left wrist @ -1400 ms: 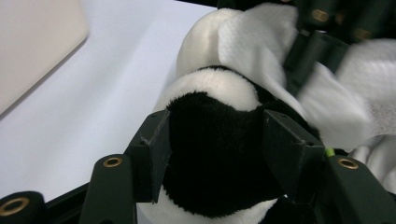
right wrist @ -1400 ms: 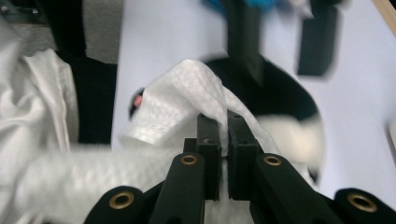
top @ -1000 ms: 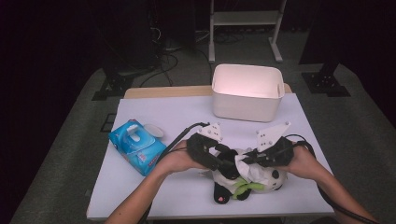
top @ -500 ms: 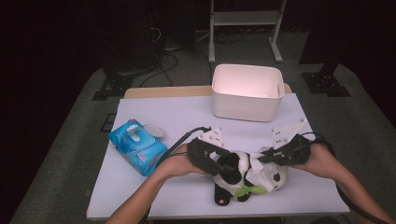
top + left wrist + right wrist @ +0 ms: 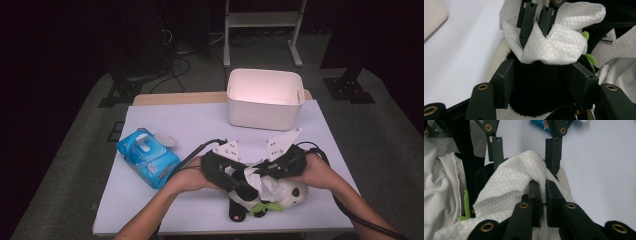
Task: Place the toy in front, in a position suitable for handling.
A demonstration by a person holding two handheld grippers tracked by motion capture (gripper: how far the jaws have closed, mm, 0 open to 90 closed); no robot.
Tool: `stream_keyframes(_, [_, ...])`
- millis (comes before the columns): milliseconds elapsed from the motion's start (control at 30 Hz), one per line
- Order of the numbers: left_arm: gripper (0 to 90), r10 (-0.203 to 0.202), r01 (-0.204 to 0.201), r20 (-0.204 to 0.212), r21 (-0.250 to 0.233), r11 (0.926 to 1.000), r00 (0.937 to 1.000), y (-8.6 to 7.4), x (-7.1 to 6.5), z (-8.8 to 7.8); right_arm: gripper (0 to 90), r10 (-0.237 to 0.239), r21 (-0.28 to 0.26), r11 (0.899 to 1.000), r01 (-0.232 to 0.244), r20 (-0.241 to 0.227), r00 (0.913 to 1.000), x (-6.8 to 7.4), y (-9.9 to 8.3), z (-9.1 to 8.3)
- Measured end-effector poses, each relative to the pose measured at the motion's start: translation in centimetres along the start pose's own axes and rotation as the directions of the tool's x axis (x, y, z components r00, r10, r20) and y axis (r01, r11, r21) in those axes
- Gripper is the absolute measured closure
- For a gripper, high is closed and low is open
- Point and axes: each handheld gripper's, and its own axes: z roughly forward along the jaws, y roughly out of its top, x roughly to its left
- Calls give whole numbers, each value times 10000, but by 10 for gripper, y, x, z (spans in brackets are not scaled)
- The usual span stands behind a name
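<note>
We are in the wiping step: a white wipe [image 5: 264, 186] is being worked over a plush panda [image 5: 280, 195] that lies at the near edge of the table [image 5: 200, 125], in front of the white bin [image 5: 264, 98].

The left gripper [image 5: 541, 82] is clamped on the panda's black body, its 2 jaws pressing the fur from either side and pinning the toy in place. The right gripper [image 5: 543, 195] is pinched on a fold of the wipe, jaws almost together with the cloth between them; the wipe drapes across the panda just ahead of the left gripper's jaws.

In our judgement, the next move calls for dragging the wipe across the fur while we keep the left clamp firm. The blue pack of wipes [image 5: 148, 157] lies well apart, to the left.
</note>
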Motion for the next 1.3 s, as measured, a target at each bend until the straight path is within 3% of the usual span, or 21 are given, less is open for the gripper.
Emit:
stream_keyframes(200, [410, 104, -104, -82, -14, 9999, 9999, 0, -2, 0, 839, 336, 492, 9982, -344, 172, 9993, 1, -19, -13])
stream_keyframes(267, [411, 122, -123, -65, -33, 9999, 9999, 0, -2, 1, 839, 458, 431, 9980, -467, 209, 9987, 2, -22, -16])
stream_keyframes(433, [410, 149, -148, -108, 51, 9999, 9998, 3, -5, 3, 839, 240, 270, 9993, -244, 147, 9996, 5, -14, -13])
stream_keyframes(533, [410, 288, -286, -159, 121, 9995, 9995, 4, -6, 3, 839, -257, 35, 9997, 257, -119, 9996, 8, 5, -4])
stream_keyframes(667, [407, 261, -260, -222, 57, 9996, 9994, 0, -8, 2, 840, -458, 336, 9984, 462, -135, 9989, 9, 8, 5])
stream_keyframes(800, [350, 231, -232, -319, -30, 9997, 9992, 0, -10, -3, 850, -111, 202, 9997, 117, -281, 9995, 10, -3, 5])
stream_keyframes(933, [326, 348, -343, -506, 113, 9993, 9981, 5, -11, -15, 852, -116, 187, 9998, 120, -218, 9997, 14, -4, 6])
stream_keyframes(1300, [312, 136, -127, -286, 324, 9994, 9995, 3, -7, -18, 853, -9, 197, 9998, 15, -336, 9994, 18, -8, 2])
